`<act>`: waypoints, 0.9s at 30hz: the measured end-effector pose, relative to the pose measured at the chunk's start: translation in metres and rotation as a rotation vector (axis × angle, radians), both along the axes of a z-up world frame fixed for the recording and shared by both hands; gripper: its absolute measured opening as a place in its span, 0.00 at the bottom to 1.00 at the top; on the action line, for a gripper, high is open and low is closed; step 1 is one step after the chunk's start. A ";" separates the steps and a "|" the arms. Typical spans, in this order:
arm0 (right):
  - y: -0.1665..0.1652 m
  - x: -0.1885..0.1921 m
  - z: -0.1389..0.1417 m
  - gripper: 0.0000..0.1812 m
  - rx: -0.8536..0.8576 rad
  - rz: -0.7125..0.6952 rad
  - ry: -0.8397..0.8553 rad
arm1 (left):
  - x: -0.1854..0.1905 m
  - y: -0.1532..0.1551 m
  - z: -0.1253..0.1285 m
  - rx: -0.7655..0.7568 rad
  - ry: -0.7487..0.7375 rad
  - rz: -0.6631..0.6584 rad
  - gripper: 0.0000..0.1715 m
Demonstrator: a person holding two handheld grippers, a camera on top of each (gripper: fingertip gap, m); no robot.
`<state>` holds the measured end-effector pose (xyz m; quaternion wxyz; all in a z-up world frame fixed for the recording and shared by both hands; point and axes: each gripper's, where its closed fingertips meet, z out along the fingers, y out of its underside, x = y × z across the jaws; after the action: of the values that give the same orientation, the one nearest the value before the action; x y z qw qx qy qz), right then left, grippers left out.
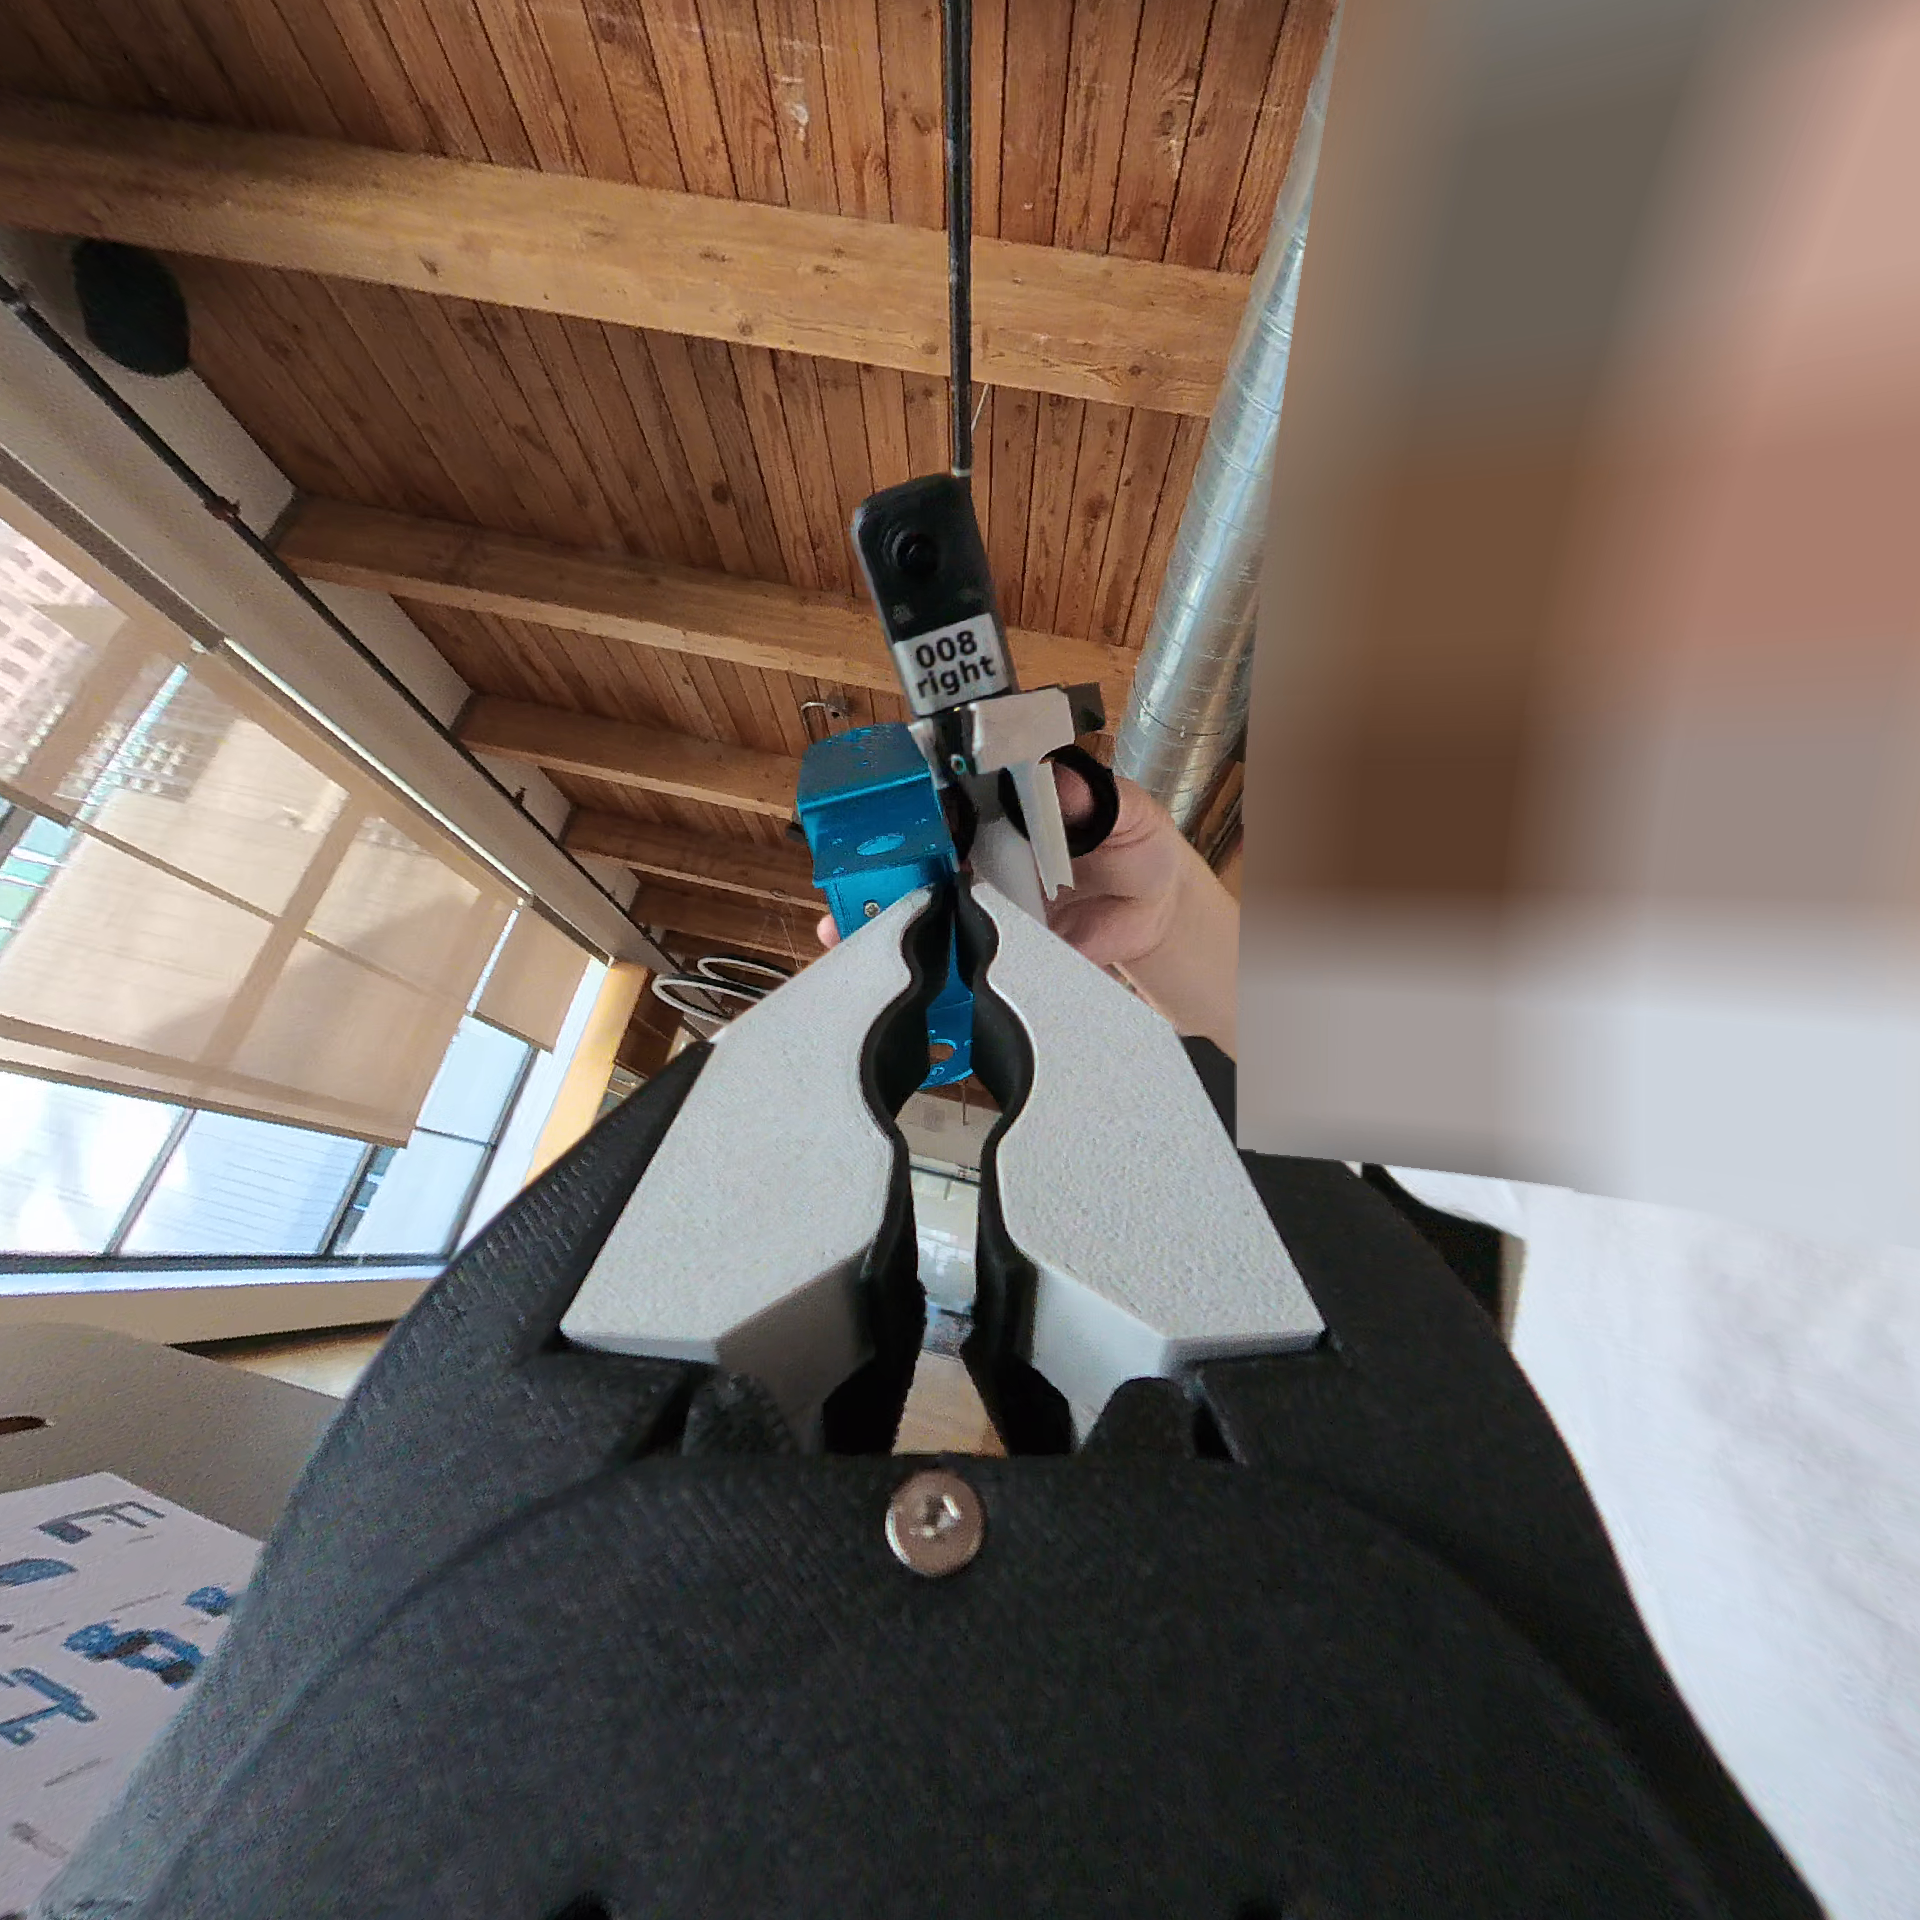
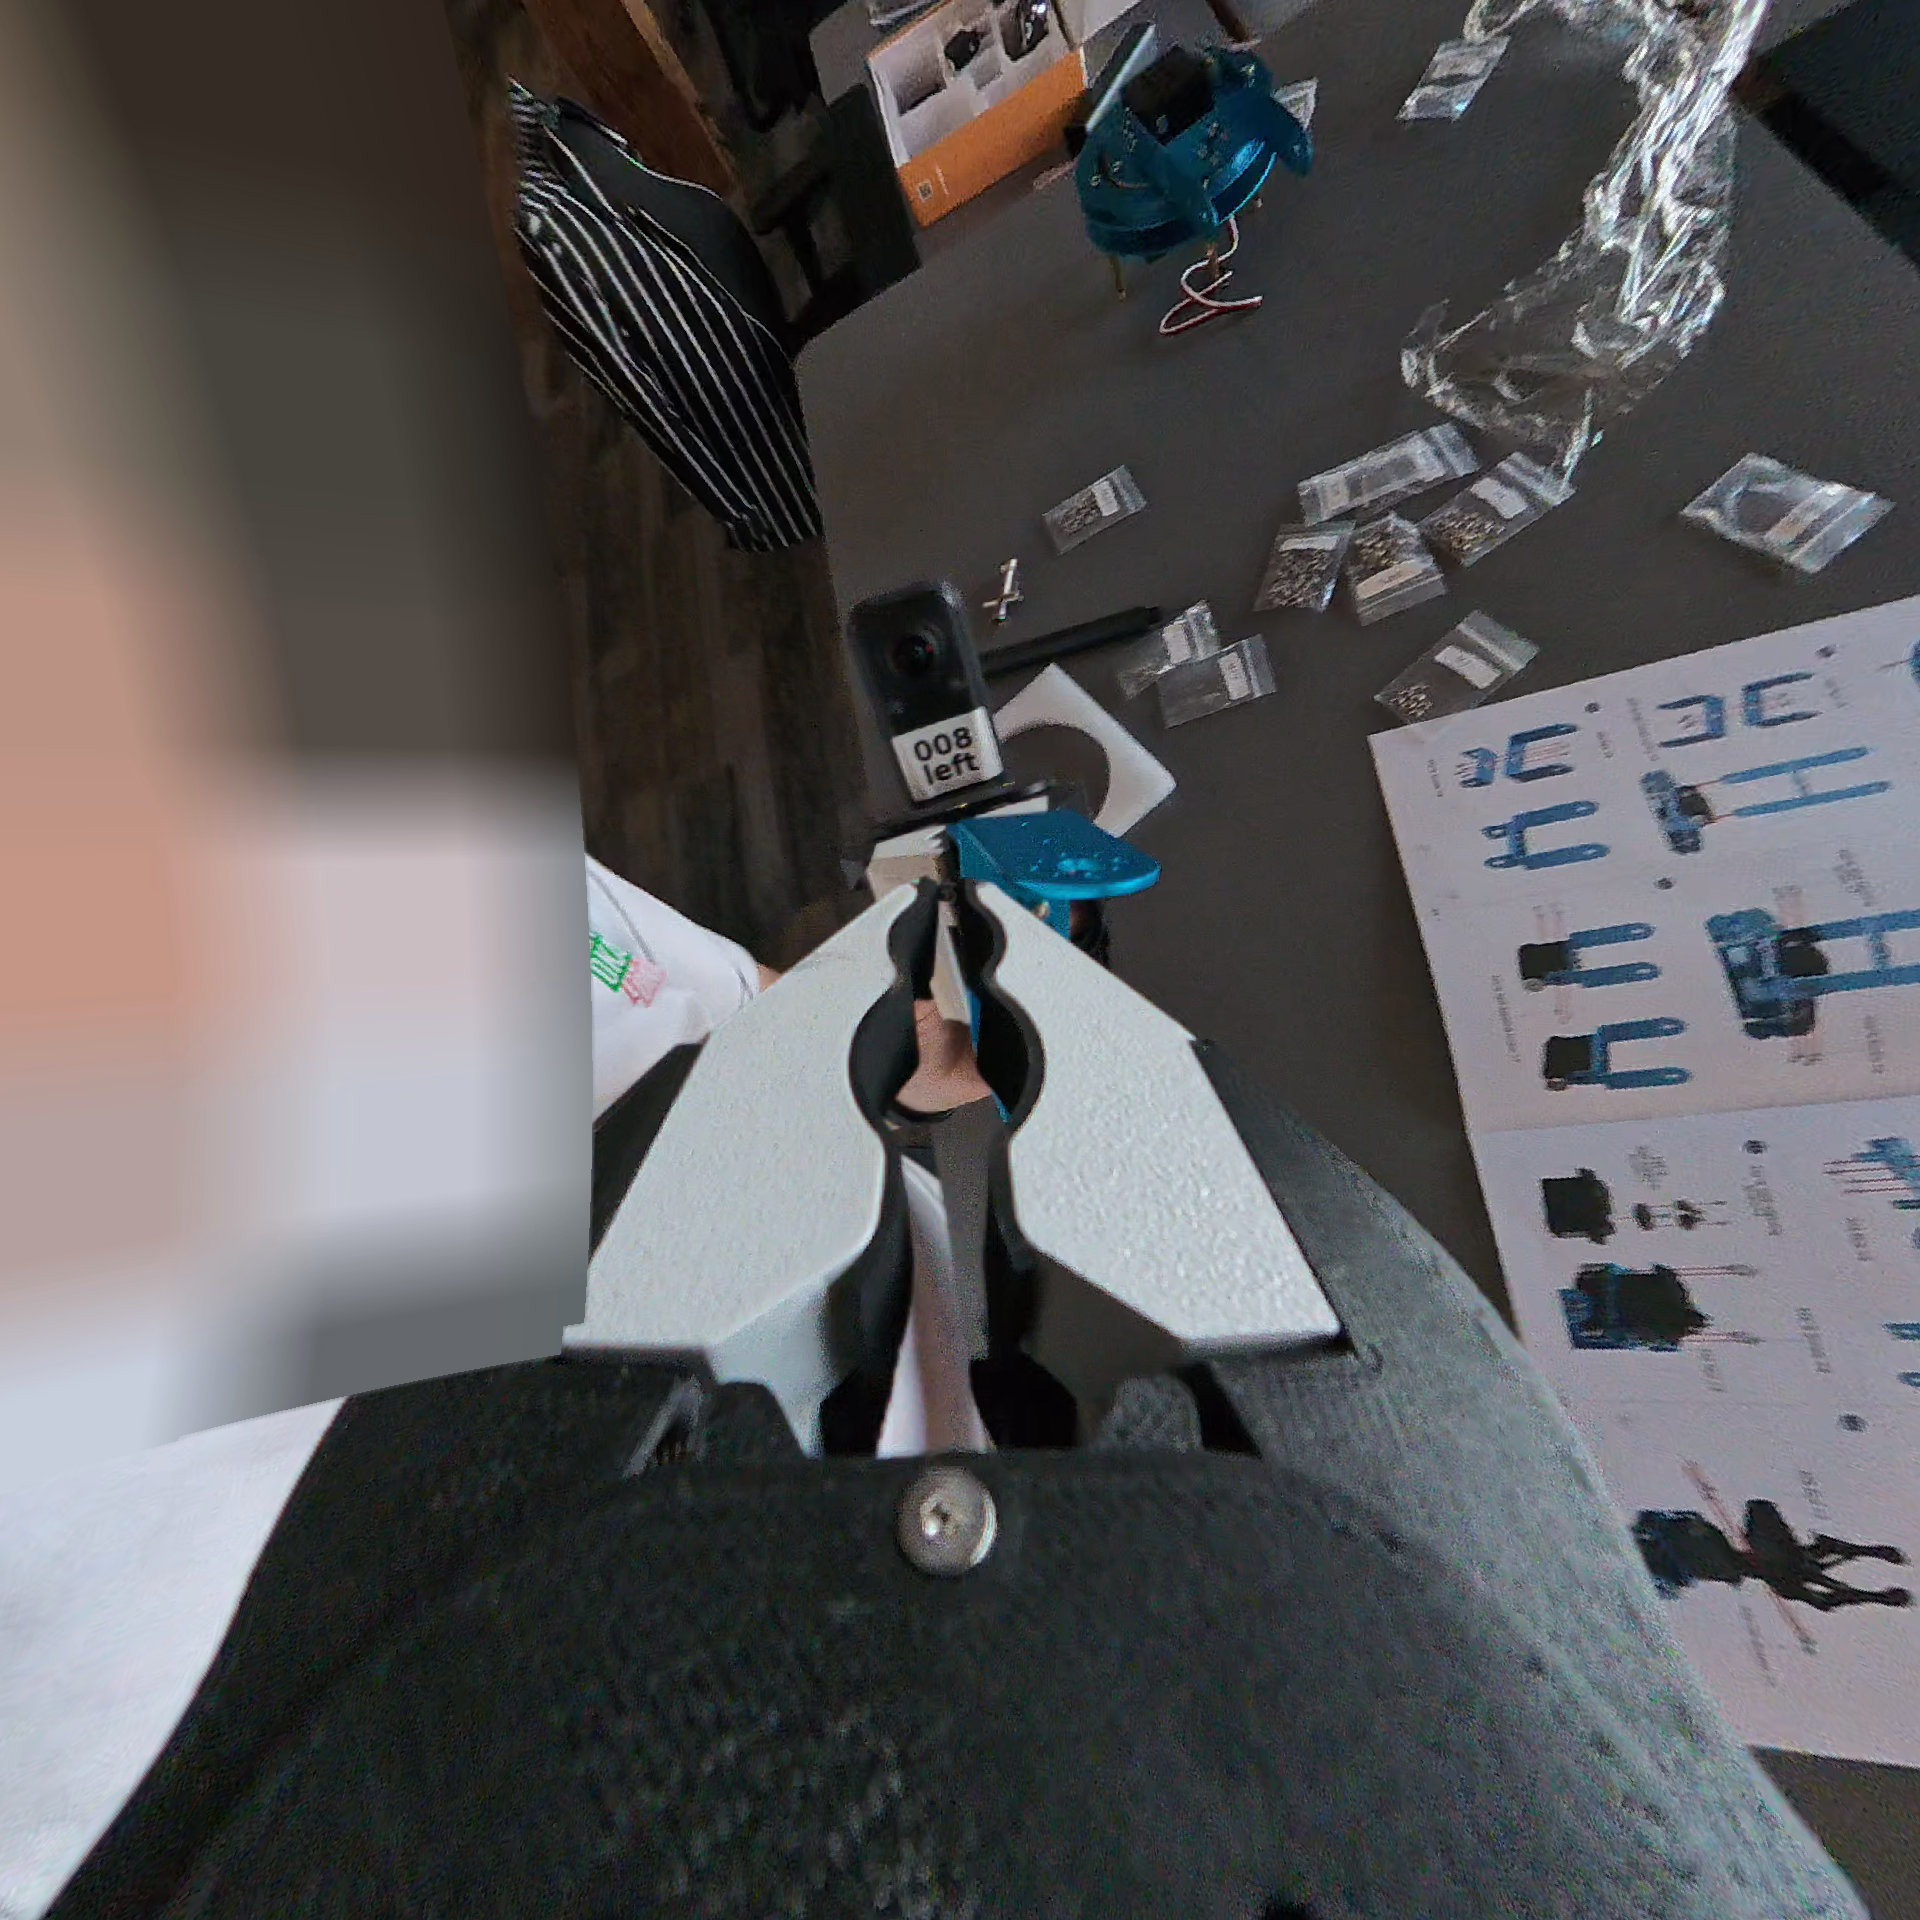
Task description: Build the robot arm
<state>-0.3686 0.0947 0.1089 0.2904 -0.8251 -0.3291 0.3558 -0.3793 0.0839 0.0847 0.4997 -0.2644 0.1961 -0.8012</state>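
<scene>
Two grippers meet tip to tip on one blue metal bracket (image 1: pixel 873 821), held up in the air between them. From the left wrist view, the left gripper (image 1: pixel 953 914) has its white fingers (image 1: pixel 790 1122) drawn narrow, the black pads pinching a lower flange of the bracket; beyond it the right gripper (image 1: pixel 1013 800) shows with its camera and a hand (image 1: pixel 1138 883) behind, against a wooden plank ceiling (image 1: pixel 623 416) with a silver duct (image 1: pixel 1216 582) alongside. From the right wrist view, the right gripper (image 2: pixel 942 899) is likewise closed narrow on the blue metal bracket (image 2: pixel 1049 857), whose rounded perforated tab juts out to the right of the tips, with the left gripper (image 2: pixel 935 831) facing it just beyond. Below lies a dark table (image 2: pixel 1299 312) carrying a printed instruction sheet (image 2: pixel 1704 1143), several small clear bags of hardware (image 2: pixel 1382 540), crumpled clear plastic wrap (image 2: pixel 1558 239), a partly built blue assembly (image 2: pixel 1184 156) and an orange and white box (image 2: pixel 987 114).
</scene>
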 end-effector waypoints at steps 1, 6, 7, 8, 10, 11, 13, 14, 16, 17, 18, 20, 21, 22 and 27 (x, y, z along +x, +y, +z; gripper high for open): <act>0.000 -0.002 0.002 0.02 0.038 0.007 -0.035 | 0.000 -0.003 0.002 0.009 -0.009 0.018 0.00; -0.007 -0.007 -0.002 0.02 0.227 0.055 -0.254 | -0.006 -0.011 0.011 0.042 -0.065 0.116 0.00; -0.008 -0.006 -0.005 0.02 0.258 0.061 -0.292 | -0.008 -0.012 0.012 0.053 -0.077 0.132 0.00; -0.009 -0.006 -0.007 0.02 0.294 0.063 -0.318 | -0.010 -0.013 0.013 0.063 -0.085 0.150 0.00; -0.014 -0.009 -0.008 0.02 0.349 0.079 -0.329 | -0.015 -0.017 0.014 0.084 -0.105 0.185 0.00; -0.017 -0.013 -0.008 0.02 0.353 0.083 -0.313 | -0.018 -0.020 0.015 0.097 -0.113 0.204 0.00; -0.022 -0.018 -0.008 0.02 0.385 0.099 -0.312 | -0.022 -0.024 0.015 0.122 -0.116 0.243 0.00; -0.022 -0.019 -0.008 0.02 0.421 0.107 -0.334 | -0.023 -0.026 0.016 0.133 -0.115 0.258 0.00; -0.027 -0.023 -0.012 0.02 0.476 0.151 -0.382 | -0.025 -0.028 0.017 0.145 -0.114 0.275 0.00; -0.029 -0.024 -0.015 0.02 0.493 0.176 -0.409 | -0.025 -0.029 0.017 0.146 -0.120 0.273 0.00; -0.031 -0.026 -0.016 0.02 0.510 0.200 -0.422 | -0.027 -0.029 0.016 0.146 -0.130 0.270 0.00; -0.034 -0.028 -0.015 0.02 0.521 0.230 -0.428 | -0.028 -0.029 0.015 0.141 -0.139 0.259 0.00; -0.036 -0.029 -0.015 0.02 0.511 0.247 -0.420 | -0.029 -0.030 0.014 0.142 -0.144 0.256 0.00; -0.038 -0.031 -0.014 0.02 0.502 0.261 -0.407 | -0.030 -0.032 0.014 0.150 -0.151 0.257 0.00; -0.041 -0.035 -0.013 0.02 0.411 0.277 -0.304 | -0.032 -0.034 0.016 0.171 -0.147 0.305 0.00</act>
<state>-0.4038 0.0540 0.0963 0.3474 -0.7402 -0.5434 0.1901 -0.4117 0.0497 0.1010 0.6490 -0.1886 0.1840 -0.7137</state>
